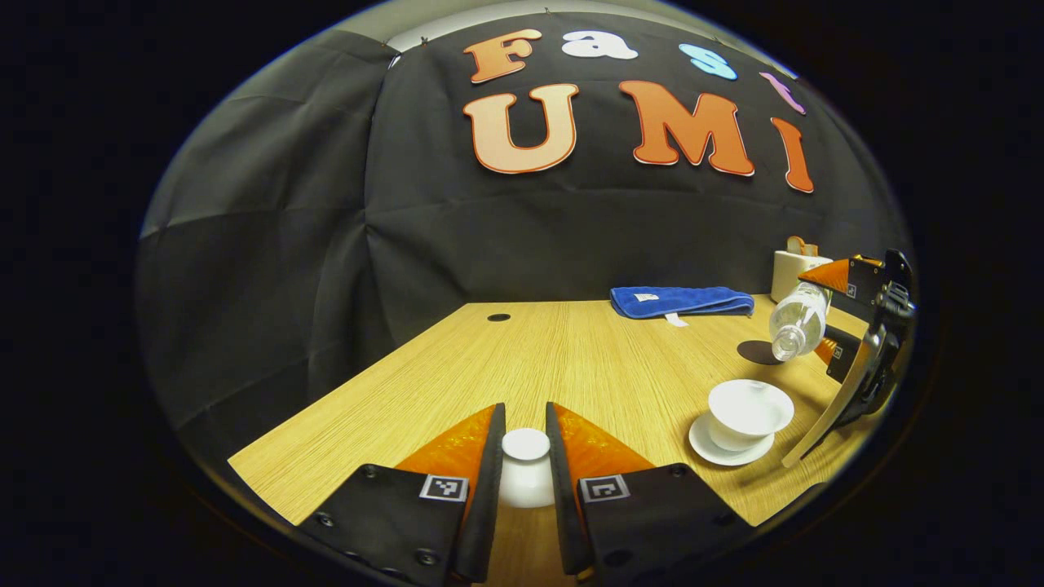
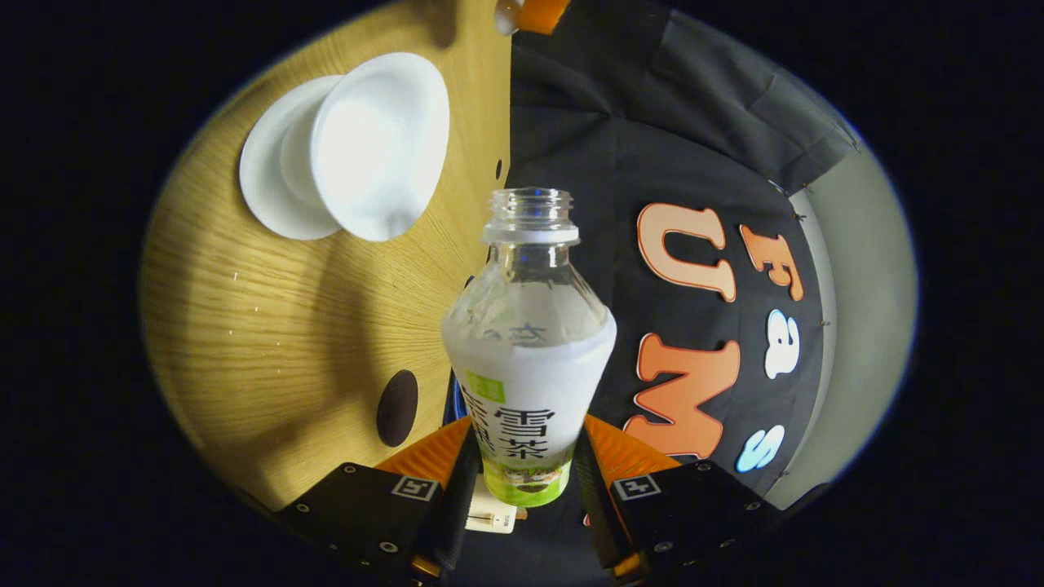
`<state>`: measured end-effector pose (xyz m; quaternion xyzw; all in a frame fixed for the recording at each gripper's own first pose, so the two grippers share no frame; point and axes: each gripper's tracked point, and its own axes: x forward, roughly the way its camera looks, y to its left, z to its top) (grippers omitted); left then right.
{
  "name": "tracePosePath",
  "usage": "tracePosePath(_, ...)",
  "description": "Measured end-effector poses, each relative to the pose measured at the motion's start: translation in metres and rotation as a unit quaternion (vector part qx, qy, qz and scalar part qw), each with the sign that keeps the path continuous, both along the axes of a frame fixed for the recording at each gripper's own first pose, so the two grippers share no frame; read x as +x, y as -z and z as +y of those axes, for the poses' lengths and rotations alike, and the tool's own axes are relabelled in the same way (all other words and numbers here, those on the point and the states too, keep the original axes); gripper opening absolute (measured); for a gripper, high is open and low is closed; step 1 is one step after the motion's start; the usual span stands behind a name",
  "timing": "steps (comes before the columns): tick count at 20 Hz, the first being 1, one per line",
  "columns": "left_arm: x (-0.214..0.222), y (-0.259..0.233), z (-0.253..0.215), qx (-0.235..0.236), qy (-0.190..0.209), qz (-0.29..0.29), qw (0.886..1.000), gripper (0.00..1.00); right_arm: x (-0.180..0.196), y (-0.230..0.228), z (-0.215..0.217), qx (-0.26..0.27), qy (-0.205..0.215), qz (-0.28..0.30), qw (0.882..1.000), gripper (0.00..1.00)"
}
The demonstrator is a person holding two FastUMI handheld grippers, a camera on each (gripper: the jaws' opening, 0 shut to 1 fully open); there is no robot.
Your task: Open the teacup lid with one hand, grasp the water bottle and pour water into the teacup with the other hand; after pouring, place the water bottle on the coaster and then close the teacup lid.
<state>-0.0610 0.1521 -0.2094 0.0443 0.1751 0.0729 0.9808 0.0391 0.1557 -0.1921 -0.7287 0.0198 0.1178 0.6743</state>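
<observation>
Pouring step: left gripper [image 1: 526,456] jaws clamp the lid [image 1: 526,469]; right gripper [image 2: 522,473] jaws clamp the tipped bottle [image 2: 528,359], whose mouth must next reach over the cup [image 1: 749,412].

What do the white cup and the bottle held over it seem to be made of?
The teacup and its saucer look like glazed white ceramic, perhaps porcelain: smooth, opaque, with soft highlights. The water bottle looks like clear thin plastic: see-through neck, moulded screw thread, and a printed wrap label round the body.

Blue towel [image 1: 682,301] folded at table [image 1: 571,359] far edge; white holder [image 1: 795,273], maybe tissues, beside it.
</observation>
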Motion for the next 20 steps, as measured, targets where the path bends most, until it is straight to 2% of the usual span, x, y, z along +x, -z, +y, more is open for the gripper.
tracePosePath(4, 0.000, -0.005, 0.005, 0.007, -0.001, -0.003, 1.000, 0.34, 0.005, -0.008, 0.001, -0.022, -0.015, -0.013, 1.000, 0.63)
tracePosePath(5, 0.000, -0.005, 0.005, 0.006, -0.002, -0.003, 1.000, 0.36, 0.007, -0.010, 0.001, -0.025, -0.016, -0.016, 0.999, 0.60)
tracePosePath(6, 0.000, -0.006, 0.005, 0.006, -0.002, -0.003, 1.000, 0.34, 0.007, -0.013, 0.002, -0.026, -0.017, -0.017, 0.999, 0.63)
tracePosePath(20, -0.006, -0.010, 0.012, 0.002, -0.008, -0.006, 1.000, 0.36, -0.002, -0.031, 0.010, -0.058, -0.054, -0.073, 0.994, 0.63)
